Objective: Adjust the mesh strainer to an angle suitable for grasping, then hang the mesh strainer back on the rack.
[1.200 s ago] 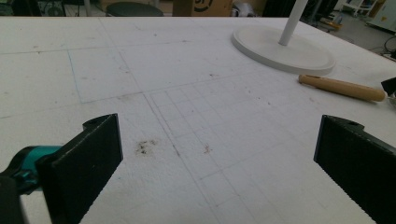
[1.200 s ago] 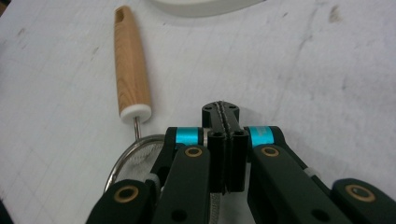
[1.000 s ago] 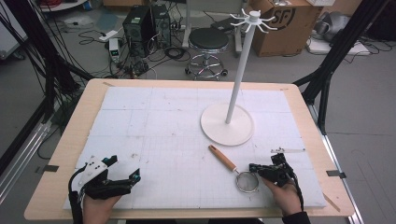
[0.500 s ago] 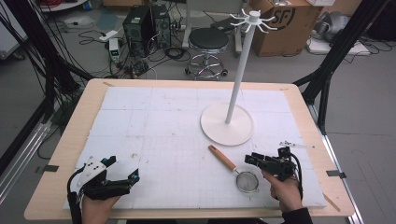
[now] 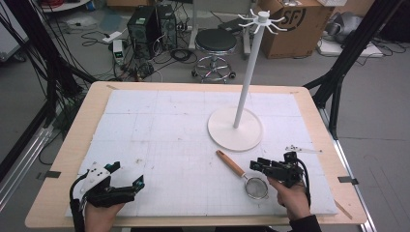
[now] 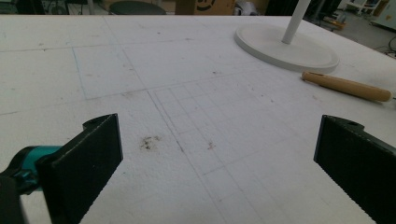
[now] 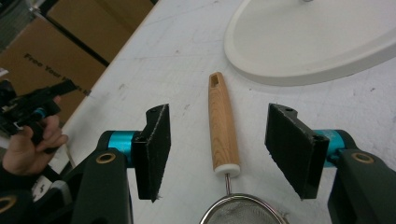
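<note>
A small strainer lies on the white mat, its wooden handle [image 5: 229, 163] pointing far-left and its wire mesh bowl [image 5: 256, 187] toward the near edge. My right gripper [image 5: 258, 164] hovers low over it, open. In the right gripper view the handle [image 7: 222, 116] lies lengthwise between the jaws of the right gripper [image 7: 224, 144], untouched on either side, and the mesh rim [image 7: 243, 217] shows at the bottom. My left gripper [image 5: 126, 175] rests open near the front left of the mat. Its own view shows the left gripper [image 6: 219, 163] with nothing but bare mat between its jaws.
A white stand with a round base [image 5: 235, 128], a tall pole [image 5: 246, 72] and hooks on top [image 5: 262, 19] is just beyond the strainer. A thin metal piece [image 5: 302, 149] lies at the mat's right edge. Computers, a stool and boxes are on the floor behind the table.
My right gripper has moved left and slightly forward, from beside the mesh bowl to straddling the wooden handle. The left gripper and the strainer have not moved.
</note>
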A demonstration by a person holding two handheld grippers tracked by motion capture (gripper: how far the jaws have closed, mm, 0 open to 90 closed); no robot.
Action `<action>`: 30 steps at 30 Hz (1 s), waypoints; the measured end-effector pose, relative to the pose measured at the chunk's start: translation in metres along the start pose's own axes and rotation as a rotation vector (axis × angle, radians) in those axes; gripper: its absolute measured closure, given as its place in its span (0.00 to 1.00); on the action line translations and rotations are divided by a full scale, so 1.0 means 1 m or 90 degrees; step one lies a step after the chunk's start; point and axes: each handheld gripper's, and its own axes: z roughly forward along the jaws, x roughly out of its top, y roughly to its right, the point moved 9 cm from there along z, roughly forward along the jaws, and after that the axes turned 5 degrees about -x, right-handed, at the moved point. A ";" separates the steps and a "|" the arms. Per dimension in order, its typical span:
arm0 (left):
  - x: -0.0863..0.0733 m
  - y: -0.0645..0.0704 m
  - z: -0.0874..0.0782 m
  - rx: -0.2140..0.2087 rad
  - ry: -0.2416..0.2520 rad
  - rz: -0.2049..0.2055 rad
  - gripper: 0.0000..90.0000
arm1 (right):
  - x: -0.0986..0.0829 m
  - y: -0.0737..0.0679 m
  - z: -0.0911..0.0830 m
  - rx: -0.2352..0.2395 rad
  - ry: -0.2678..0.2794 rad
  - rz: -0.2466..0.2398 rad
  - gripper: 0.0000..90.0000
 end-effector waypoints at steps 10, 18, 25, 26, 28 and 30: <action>0.001 0.001 0.000 -0.001 0.000 0.002 0.02 | -0.006 -0.009 0.024 -0.014 -0.052 -0.024 0.47; 0.001 0.001 0.000 -0.002 0.001 0.001 0.02 | -0.013 -0.009 0.036 -0.023 -0.092 -0.036 0.52; 0.001 0.001 0.000 -0.002 0.001 0.001 0.02 | -0.021 -0.011 0.043 -0.049 -0.134 -0.063 0.54; 0.001 0.001 0.000 -0.002 0.001 0.001 0.02 | -0.022 -0.011 0.045 -0.053 -0.138 -0.073 0.54; 0.001 0.001 0.000 -0.002 0.001 0.000 0.02 | -0.023 -0.012 0.048 -0.064 -0.146 -0.081 0.54; 0.001 0.001 0.000 -0.003 0.001 0.000 0.02 | -0.023 -0.012 0.050 -0.064 -0.151 -0.082 0.54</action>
